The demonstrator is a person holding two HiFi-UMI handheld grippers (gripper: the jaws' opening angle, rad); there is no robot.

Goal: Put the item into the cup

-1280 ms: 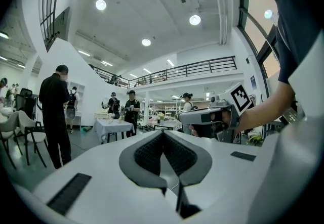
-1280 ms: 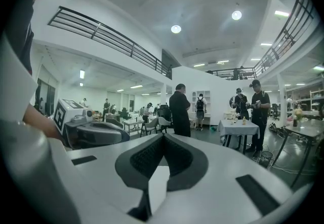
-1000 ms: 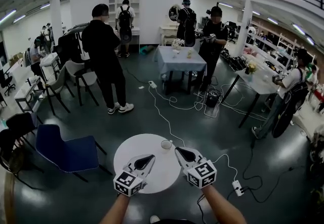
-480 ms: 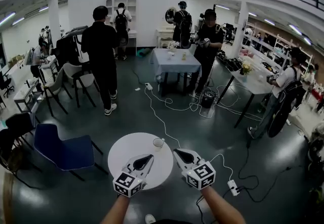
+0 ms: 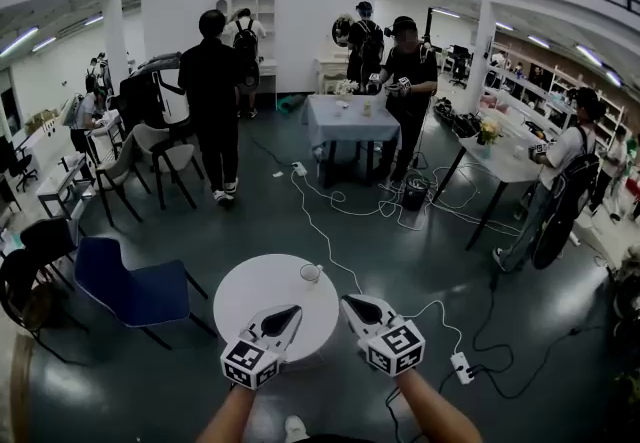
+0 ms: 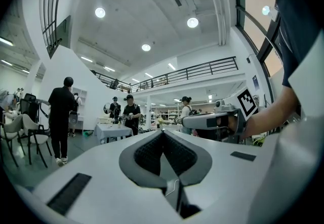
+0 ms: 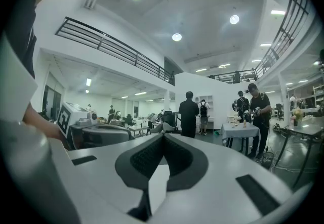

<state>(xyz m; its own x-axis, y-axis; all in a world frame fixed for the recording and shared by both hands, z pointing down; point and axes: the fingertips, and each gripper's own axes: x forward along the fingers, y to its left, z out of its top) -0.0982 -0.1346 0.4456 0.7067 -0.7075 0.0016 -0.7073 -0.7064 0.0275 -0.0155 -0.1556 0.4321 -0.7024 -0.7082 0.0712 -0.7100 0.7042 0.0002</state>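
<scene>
Nearest, two forearms [image 5: 232,416] reached forward, each holding a gripper level. In the head view the left gripper [image 5: 288,312] lay across the near part of the round white worktop [image 5: 255,289]. Its fingers [image 6: 148,153] were pressed together with nothing between them. The right gripper [image 5: 351,302] sat just off the worktop's near right edge, its fingers [image 7: 147,156] also closed and empty.

The cup [image 5: 311,273], small and pale, stood upright near the worktop's far right edge. No item showed on the worktop, and whether anything lay in the cup was too small to tell.

A blue chair [image 5: 135,297] stood left of the worktop. White cables [image 5: 318,231] trailed over the floor beyond it, and further off stood people [image 5: 215,101].

This looked like the approach, before any pickup. Next, the item would have to be found. One pair of fingers would then need to open wide to take it before going to the cup.
</scene>
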